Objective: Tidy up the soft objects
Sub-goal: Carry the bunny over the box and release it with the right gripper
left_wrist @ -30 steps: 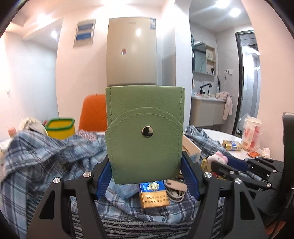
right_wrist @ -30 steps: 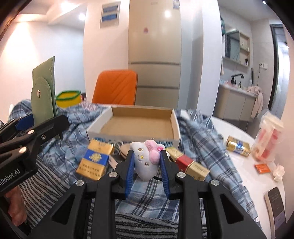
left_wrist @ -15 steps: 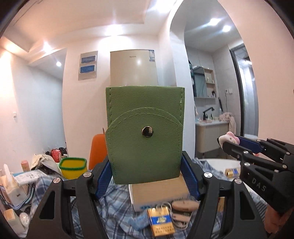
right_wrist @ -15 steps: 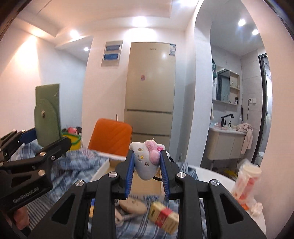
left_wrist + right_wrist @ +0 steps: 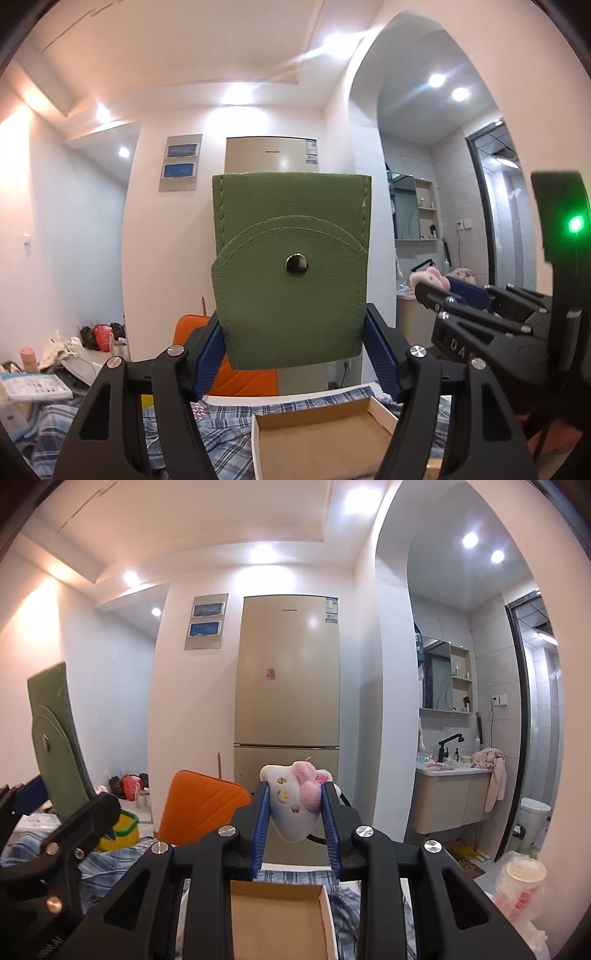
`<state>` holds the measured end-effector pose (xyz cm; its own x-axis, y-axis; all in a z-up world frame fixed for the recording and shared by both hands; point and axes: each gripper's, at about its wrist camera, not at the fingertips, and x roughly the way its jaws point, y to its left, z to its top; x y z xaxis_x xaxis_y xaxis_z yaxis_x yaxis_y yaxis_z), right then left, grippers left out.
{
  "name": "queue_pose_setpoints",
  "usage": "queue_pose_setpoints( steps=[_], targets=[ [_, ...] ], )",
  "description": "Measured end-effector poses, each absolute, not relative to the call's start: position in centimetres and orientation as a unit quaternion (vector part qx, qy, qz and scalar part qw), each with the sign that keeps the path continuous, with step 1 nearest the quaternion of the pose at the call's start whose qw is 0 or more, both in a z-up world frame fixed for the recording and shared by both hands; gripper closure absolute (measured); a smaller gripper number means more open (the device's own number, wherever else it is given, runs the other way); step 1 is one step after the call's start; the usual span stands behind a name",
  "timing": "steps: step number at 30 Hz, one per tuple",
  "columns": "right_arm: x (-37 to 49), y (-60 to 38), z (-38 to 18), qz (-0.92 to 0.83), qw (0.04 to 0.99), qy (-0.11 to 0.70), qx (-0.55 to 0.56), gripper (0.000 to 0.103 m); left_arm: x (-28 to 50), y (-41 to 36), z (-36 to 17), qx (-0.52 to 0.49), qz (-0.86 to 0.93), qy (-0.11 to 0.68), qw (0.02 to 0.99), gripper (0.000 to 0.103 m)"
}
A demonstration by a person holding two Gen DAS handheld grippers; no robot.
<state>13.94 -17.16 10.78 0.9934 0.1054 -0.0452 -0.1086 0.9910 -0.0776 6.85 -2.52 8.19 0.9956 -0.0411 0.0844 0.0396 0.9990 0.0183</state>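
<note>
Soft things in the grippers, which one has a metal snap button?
The green pouch in the left gripper; the white plush toy in the right gripper has none.

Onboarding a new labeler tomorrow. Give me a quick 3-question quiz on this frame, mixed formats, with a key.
1. Multiple choice: what does the left gripper hold?
A. a yellow cup
B. a green pouch with a snap button
C. a folded blue shirt

2. True or false: the right gripper is shut on a white plush toy with a pink bow.

3. Short answer: in both wrist views, what open container sits on the plaid cloth below the grippers, and does the visible part of it hold anything?

Key
1. B, the green pouch.
2. True, the plush toy is pinched between the blue pads.
3. A cardboard box; the visible part holds nothing.
</note>
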Motion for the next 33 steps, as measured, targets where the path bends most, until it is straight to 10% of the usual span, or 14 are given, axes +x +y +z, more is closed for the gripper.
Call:
queue_pose_setpoints(
  steps=[33],
  targets=[
    [25.8, -15.9, -5.9, 0.097, 0.955, 0.272, -0.070, 0.074, 17.5, -2.6, -2.3, 0.028, -0.001, 0.152, 0.988, 0.035]
  ],
)
